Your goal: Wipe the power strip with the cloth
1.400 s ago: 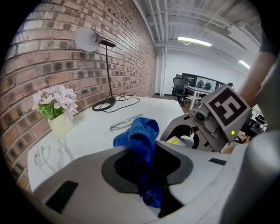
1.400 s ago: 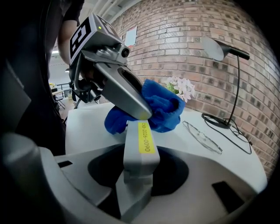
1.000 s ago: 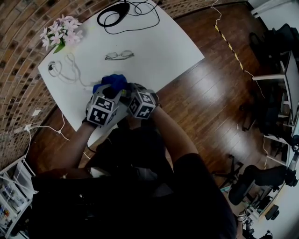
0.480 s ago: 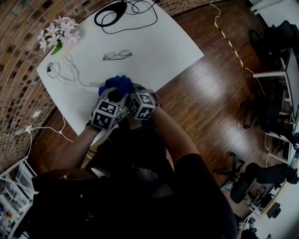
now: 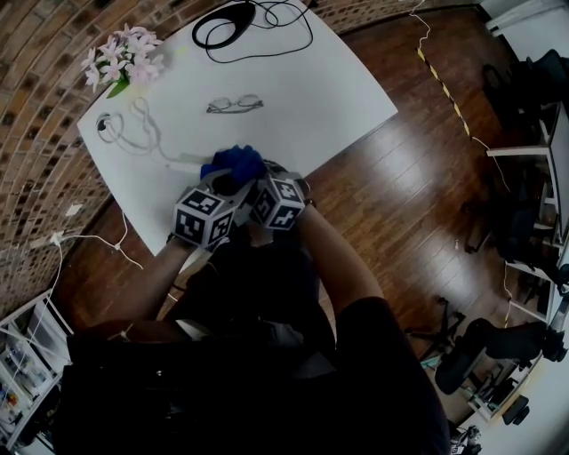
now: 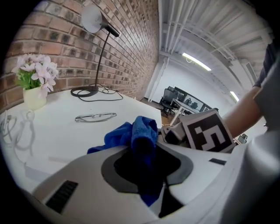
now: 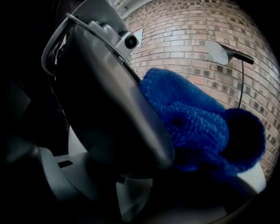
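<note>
Plainly, the left gripper (image 5: 224,184) has its jaws clenched on the blue cloth (image 5: 233,163), with a fold bunched between them and the rest spilling out ahead. The cloth sits close to the near edge of the white table (image 5: 338,80), at about 12 o'clock from that gripper's marker cube. The white power strip (image 5: 182,165) lies on the table right there. One end disappears under the cloth and the other pokes out toward 9 o'clock.

The right gripper (image 5: 260,180) is pressed in just beside the left one, at its 3 o'clock, and points at the same bundle. Its own view is dark and crowded by the left gripper's body and the cloth, so I cannot tell whether its jaws grasp anything.

Farther up the table, a pair of glasses (image 5: 235,104) lies at 12 o'clock from the cloth. Pink flowers (image 5: 124,58) stand at 10 o'clock, and a lamp base (image 5: 233,22) with black cable sits by the far edge.
</note>
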Tool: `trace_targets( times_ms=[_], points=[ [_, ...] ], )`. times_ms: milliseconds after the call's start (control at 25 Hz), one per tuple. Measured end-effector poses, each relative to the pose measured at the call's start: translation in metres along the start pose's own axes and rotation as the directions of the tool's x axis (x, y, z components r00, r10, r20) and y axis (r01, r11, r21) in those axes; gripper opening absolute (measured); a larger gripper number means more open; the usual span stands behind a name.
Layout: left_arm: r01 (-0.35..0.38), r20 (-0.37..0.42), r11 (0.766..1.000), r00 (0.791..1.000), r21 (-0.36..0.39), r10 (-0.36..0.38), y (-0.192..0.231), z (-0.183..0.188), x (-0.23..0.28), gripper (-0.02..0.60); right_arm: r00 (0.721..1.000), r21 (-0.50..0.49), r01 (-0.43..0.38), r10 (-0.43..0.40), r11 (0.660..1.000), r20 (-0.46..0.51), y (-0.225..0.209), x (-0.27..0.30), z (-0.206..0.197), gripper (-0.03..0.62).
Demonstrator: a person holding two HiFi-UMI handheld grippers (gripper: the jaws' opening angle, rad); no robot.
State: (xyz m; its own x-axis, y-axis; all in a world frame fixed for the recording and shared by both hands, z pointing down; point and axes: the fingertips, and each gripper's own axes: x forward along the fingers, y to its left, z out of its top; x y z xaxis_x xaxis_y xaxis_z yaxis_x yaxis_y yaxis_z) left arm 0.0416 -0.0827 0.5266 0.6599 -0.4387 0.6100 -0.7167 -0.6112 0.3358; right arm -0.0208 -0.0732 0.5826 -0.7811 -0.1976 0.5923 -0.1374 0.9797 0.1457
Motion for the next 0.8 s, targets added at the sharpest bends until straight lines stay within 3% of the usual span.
trace_targets(
  times_ms=[200,360,480,680,800],
  points=[
    [0.017,-0.003,0.998,1.0,0.06,-0.017,-0.001,-0.002,-0.001,0.107,1.0,0.008,-0.002,0.002,1.0,-0.009,0.001,0.0,0.0,0.166],
    [0.052,0.007,0.998,0.999,0.04,-0.052,0.001,-0.001,-0.002,0.107,1.0,0.013,-0.005,0.005,1.0,-0.007,0.0,0.001,0.001,0.166],
    [0.066,0.023,0.994,0.997,0.089,-0.068,0.002,-0.001,-0.003,0.107,1.0,0.016,-0.009,0.009,1.0,-0.011,0.0,0.0,0.001,0.166],
    [0.006,0.036,0.979,0.999,0.203,-0.013,0.016,-0.006,-0.012,0.107,1.0,0.019,-0.006,0.006,1.0,-0.01,-0.001,0.0,0.001,0.166],
    [-0.039,0.041,0.981,0.999,0.189,0.032,0.036,-0.008,-0.023,0.107,1.0,0.02,-0.007,0.007,1.0,-0.013,-0.001,0.0,0.0,0.167]
  ],
)
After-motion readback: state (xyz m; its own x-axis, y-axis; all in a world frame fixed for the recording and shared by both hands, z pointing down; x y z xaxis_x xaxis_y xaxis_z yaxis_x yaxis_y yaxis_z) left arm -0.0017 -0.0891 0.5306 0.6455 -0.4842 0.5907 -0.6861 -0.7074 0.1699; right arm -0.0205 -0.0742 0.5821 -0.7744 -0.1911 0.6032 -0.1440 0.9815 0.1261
